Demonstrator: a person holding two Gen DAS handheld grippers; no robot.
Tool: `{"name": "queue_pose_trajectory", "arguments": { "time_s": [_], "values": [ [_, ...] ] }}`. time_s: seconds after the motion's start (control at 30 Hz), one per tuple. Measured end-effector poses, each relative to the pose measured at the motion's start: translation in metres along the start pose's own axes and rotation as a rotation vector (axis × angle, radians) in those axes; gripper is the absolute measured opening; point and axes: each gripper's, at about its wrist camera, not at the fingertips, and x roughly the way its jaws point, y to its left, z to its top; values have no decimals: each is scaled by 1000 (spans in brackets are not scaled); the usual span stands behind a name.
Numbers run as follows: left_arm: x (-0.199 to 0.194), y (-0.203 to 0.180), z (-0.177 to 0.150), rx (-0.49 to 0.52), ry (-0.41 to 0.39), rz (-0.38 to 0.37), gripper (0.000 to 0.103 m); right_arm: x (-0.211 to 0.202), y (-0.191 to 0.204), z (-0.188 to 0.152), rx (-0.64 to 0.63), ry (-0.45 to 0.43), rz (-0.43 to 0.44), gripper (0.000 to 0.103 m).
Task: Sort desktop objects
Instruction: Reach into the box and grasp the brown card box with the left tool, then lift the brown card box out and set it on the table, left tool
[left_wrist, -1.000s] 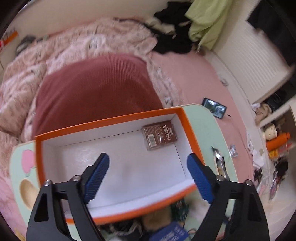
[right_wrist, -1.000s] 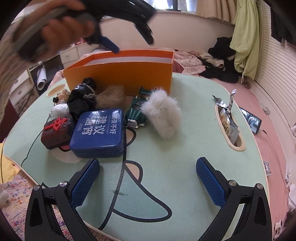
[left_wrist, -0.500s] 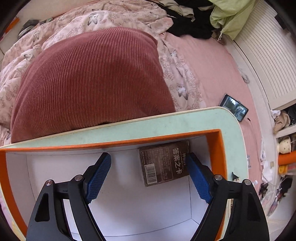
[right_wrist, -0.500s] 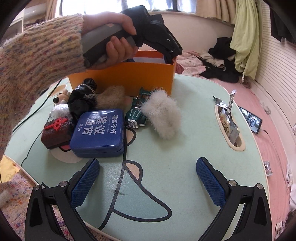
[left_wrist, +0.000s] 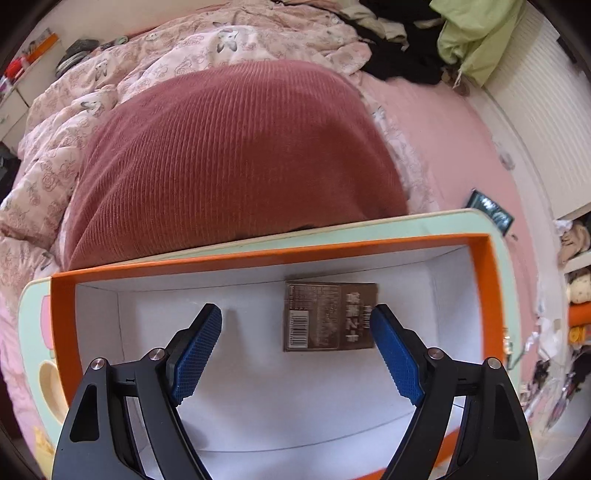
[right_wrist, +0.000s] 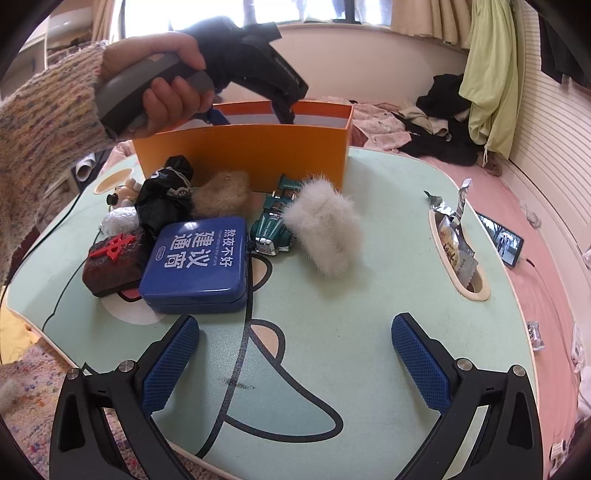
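Left wrist: bed with maroon pillow (left_wrist: 236, 155) behind the mint tabletop (left_wrist: 369, 226). Your left gripper (left_wrist: 295, 350) sits inside the orange box (left_wrist: 496, 295), jaws apart, empty; brown card pack (left_wrist: 328, 317) on its floor, print blurred, box's near edge cut off. You've pulled back since half a second ago.

Right wrist: your right gripper (right_wrist: 295, 365) hovers spread, unmoved; blue tin (right_wrist: 199, 264), toy car (right_wrist: 273, 221), fur pieces lie before the box.

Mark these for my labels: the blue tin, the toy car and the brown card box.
blue tin (right_wrist: 199, 260), right wrist view, lid centre.
toy car (right_wrist: 271, 227), right wrist view, green hood.
brown card box (left_wrist: 325, 317), left wrist view, printed face.
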Motion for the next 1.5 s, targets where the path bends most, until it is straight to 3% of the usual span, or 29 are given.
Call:
{"name": "queue_pose_trajectory", "arguments": {
  "time_s": [0.07,0.23,0.27,0.33,0.4,0.57,0.73,0.87,1.03,1.17,1.3,1.37,1.5],
  "values": [
    [-1,-10,-1,22,-7,-13,83,0,0,0,1,0,0,103],
    [20,-39,-8,127,40,97,81,0,0,0,2,-1,-1,103],
    [26,-42,-10,144,46,121,65,0,0,0,3,-1,-1,103],
    [24,-47,-13,196,3,149,56,0,0,0,5,-1,-1,103],
    [16,-48,-19,242,-26,145,56,0,0,0,5,-2,-3,103],
    [-48,-34,-43,266,-195,32,56,0,0,0,6,-2,-5,103],
    [-129,-18,-102,315,-377,-86,56,-1,-1,0,8,-2,-7,103],
    [-160,5,-161,329,-459,-67,56,-1,-1,-1,9,-2,-8,103],
    [-139,50,-223,264,-411,35,56,0,-2,-1,23,-4,-23,103],
    [-101,63,-250,203,-340,25,56,0,-5,-1,28,-3,-32,103],
    [-70,58,-256,203,-285,48,56,0,-6,-1,28,-3,-33,103],
    [-63,52,-252,206,-296,96,57,0,-7,-1,29,-4,-34,103],
    [-59,42,-240,192,-331,97,57,0,-6,-1,31,-4,-34,103]
  ]
}}
